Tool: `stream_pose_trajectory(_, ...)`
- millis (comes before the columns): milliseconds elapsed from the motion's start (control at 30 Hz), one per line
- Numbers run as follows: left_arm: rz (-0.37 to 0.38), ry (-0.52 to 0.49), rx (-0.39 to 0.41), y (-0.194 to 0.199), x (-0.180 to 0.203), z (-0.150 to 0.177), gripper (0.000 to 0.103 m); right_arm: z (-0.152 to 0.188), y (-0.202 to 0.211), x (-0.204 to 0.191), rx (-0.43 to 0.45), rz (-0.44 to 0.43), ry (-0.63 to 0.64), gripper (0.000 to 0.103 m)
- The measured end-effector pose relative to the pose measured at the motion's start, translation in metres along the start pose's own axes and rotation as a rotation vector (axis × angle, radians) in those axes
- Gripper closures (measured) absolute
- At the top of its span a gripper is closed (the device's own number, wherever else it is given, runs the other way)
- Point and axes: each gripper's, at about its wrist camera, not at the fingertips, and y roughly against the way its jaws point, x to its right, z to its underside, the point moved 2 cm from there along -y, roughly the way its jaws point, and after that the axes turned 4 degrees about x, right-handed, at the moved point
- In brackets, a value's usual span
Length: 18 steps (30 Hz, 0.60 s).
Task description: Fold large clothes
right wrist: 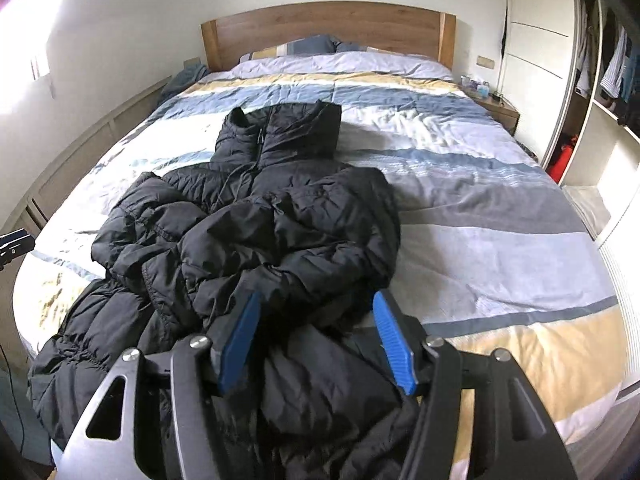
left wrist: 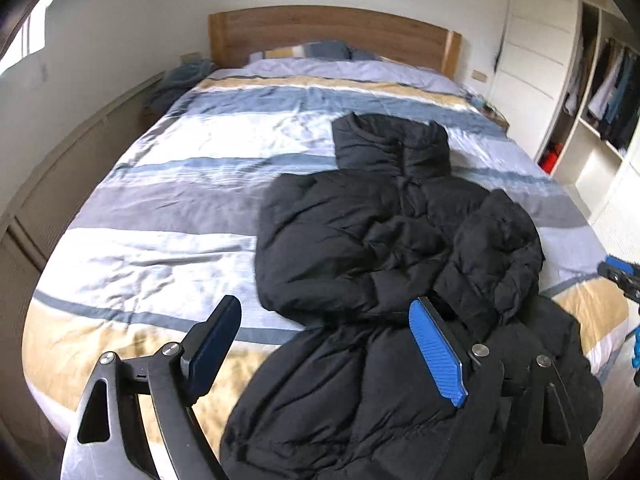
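A black hooded puffer jacket [left wrist: 380,240] [right wrist: 256,220] lies on the striped bed cover [left wrist: 168,208] [right wrist: 480,216]. Its hood points at the headboard, both sleeves are bunched over its chest, and its hem reaches the foot edge. In the left wrist view my left gripper [left wrist: 324,302] hovers open over the jacket's lower left side, its blue pads bare. My right gripper [right wrist: 316,296] is open above the jacket's lower right part; fabric lies beneath and between the fingers [right wrist: 390,340], unpinched. Each gripper shows at the edge of the other's view: the right gripper [left wrist: 620,276] and the left gripper [right wrist: 16,242].
A wooden headboard [left wrist: 336,32] and pillows [left wrist: 312,50] stand at the far end. An open wardrobe with hanging clothes [left wrist: 608,92] fills the right wall, with a nightstand [right wrist: 496,106] beside the bed. Low panelling [left wrist: 60,168] runs along the left. The left half of the bed holds only the cover.
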Motion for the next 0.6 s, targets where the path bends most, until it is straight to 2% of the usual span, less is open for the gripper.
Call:
stream_pose_trajectory(233,-0.051,0.043,0.053,0.017,-0.018,-0.014,0.012,-0.020,0.031,0.003,0.075,0.002,0.001,0.045)
stream_pose_trajectory(600,-0.115,0.010,0.162,0.020,0.019,-0.017,0.011,-0.023,0.023,-0.001,0.091,-0.035,0.015,0.044)
